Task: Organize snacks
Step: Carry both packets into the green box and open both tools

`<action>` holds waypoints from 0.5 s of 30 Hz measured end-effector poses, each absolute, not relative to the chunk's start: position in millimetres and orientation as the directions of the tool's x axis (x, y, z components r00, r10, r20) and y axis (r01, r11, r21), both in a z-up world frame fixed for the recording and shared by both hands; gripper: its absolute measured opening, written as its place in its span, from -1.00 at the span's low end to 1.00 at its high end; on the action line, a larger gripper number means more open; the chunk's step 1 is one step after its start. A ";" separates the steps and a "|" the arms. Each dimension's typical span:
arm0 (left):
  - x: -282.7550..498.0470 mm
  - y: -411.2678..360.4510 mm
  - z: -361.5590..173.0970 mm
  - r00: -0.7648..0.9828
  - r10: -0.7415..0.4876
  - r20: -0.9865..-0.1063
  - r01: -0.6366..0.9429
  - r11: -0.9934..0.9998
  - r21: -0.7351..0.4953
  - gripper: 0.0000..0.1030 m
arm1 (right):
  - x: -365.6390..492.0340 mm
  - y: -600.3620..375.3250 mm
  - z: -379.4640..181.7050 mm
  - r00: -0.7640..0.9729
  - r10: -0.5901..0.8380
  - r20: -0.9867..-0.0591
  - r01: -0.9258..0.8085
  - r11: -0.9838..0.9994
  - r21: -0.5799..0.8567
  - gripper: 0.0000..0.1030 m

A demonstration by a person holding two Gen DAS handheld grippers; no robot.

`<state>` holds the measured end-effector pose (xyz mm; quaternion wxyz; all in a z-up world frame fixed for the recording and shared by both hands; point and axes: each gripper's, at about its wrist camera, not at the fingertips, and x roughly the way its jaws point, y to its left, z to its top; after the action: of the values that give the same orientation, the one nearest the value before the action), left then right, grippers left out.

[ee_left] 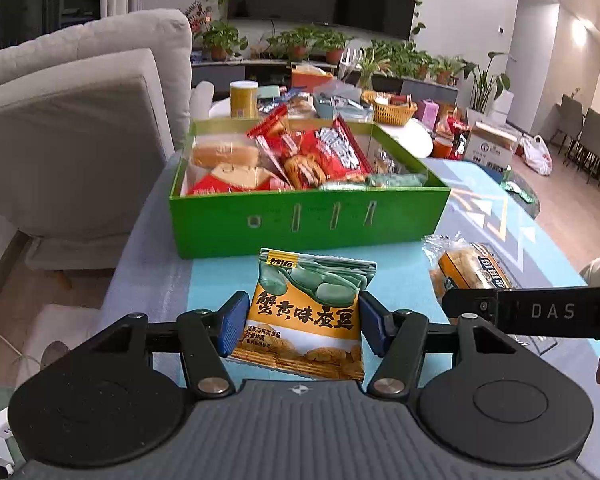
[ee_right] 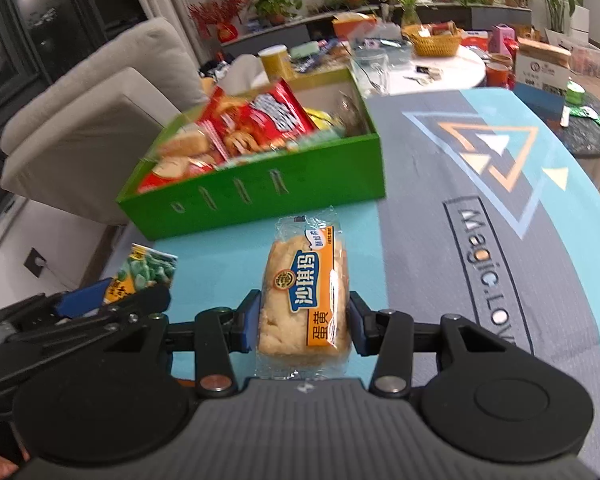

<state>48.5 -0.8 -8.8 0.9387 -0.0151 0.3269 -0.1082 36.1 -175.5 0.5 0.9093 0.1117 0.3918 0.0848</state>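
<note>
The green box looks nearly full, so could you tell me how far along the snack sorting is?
Done: the green box already holds many packets. In hand: the left gripper grips a bean packet; the right gripper grips a wrapped cake. Left: putting both into the box.

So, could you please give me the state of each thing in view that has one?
Left gripper: shut on the bean packet, sealed.
Right gripper: shut on the cake, wrapped.
Green box: open, nearly full of snacks.
</note>
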 end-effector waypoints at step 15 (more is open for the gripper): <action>66.0 6.2 24.1 0.803 -0.218 -0.555 0.186 0.976 -0.114 0.08 | 61.3 -171.8 32.4 0.728 0.290 -0.622 -0.118 0.946 0.302 0.23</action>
<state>66.0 6.2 24.1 0.9490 -0.0272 0.2956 -0.1063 61.3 -171.8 32.4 0.9214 0.1217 0.3521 0.1107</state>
